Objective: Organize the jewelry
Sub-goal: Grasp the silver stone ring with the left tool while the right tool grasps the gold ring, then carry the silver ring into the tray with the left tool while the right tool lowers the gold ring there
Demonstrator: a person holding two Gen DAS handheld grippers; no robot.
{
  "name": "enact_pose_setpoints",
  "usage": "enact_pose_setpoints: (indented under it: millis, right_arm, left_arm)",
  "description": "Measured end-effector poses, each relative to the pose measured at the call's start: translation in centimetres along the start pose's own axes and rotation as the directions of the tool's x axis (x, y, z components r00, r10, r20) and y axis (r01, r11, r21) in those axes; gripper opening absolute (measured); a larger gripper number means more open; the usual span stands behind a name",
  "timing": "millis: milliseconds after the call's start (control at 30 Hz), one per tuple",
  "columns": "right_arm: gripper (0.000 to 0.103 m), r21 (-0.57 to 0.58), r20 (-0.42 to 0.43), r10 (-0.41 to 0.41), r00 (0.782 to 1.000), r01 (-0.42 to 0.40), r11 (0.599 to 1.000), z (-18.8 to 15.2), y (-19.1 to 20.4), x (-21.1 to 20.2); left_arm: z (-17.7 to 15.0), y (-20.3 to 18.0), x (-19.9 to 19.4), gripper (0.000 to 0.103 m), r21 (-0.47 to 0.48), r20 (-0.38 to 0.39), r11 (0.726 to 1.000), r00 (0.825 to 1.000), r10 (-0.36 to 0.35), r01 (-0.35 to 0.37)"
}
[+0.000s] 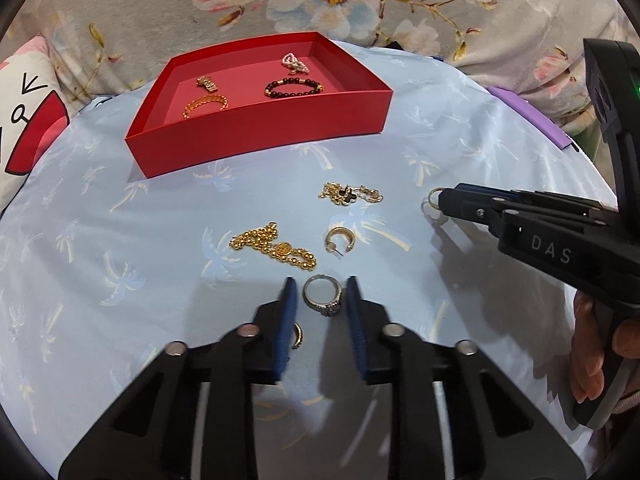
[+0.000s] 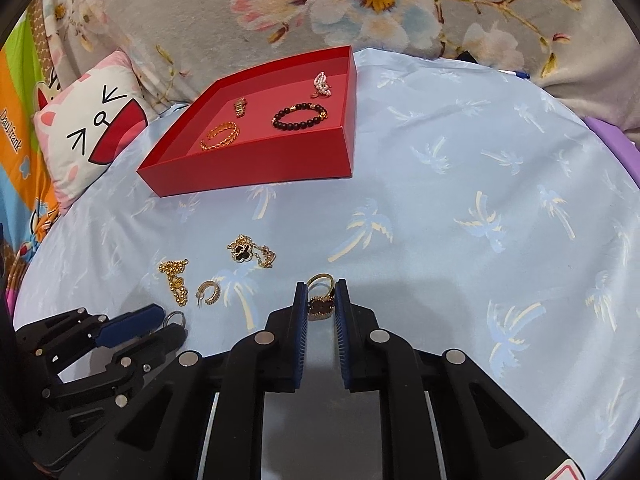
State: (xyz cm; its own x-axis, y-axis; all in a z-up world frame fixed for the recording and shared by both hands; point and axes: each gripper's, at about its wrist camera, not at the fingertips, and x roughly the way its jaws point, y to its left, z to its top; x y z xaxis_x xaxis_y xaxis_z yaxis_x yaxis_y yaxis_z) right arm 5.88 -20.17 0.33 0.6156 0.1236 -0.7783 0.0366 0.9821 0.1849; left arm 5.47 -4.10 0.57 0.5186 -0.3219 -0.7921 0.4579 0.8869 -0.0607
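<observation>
Left wrist view: the left gripper (image 1: 321, 290) has its jaws parted around a silver ring (image 1: 323, 295) with a small cluster of stones, which lies flat on the pale blue palm-print cloth (image 1: 120, 240); the blue pads flank the ring without clearly touching it. Under the left pad a gold hoop earring (image 1: 297, 336) peeks out. Just ahead of the jaws lie a second gold hoop earring (image 1: 338, 239) and, to its left, a chunky gold chain bracelet (image 1: 274, 246). Further ahead sits a gold chain with a black clover charm (image 1: 350, 195). Beyond that stands an open red box (image 1: 256, 136), holding a gold bangle (image 1: 205, 105), a small gold piece (image 1: 207, 83), a dark bead bracelet (image 1: 293, 88) and a pearl piece (image 1: 295, 63).

In the right wrist view, the right gripper (image 2: 321, 298) has its jaws closed on a gold ring with a dark red clover face (image 2: 320, 294), the band standing up between the pads, above the cloth. The left gripper shows at the lower left of that view, the silver ring at its tip. A cartoon pillow (image 2: 88, 128) and a floral blanket (image 2: 360, 8) lie behind the box.
</observation>
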Motion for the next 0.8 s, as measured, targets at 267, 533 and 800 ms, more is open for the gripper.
enact_pose_setpoints:
  millis: [267,533,800]
  right_arm:
    - [0.013,-0.011,0.009,0.006,1.000,-0.006,1.000,-0.1,0.3,-0.3]
    - [0.013,-0.010,0.043,0.042,0.998,-0.042,0.999,0.9,0.6,-2.0]
    - [0.013,-0.022,0.086,0.095,0.992,-0.093,0.995,6.9,1.4,-2.1]
  left_arm:
    - [-0.2,-0.1,-0.2,0.019,0.002,0.001,1.000,1.000,-0.025,0.025]
    - [1.1,1.4,-2.2,0.019,-0.033,0.025,0.997,0.997,-0.075,0.076]
    - [7.9,6.0,-4.0,0.019,-0.048,0.130,0.999,0.992,-0.008,0.014]
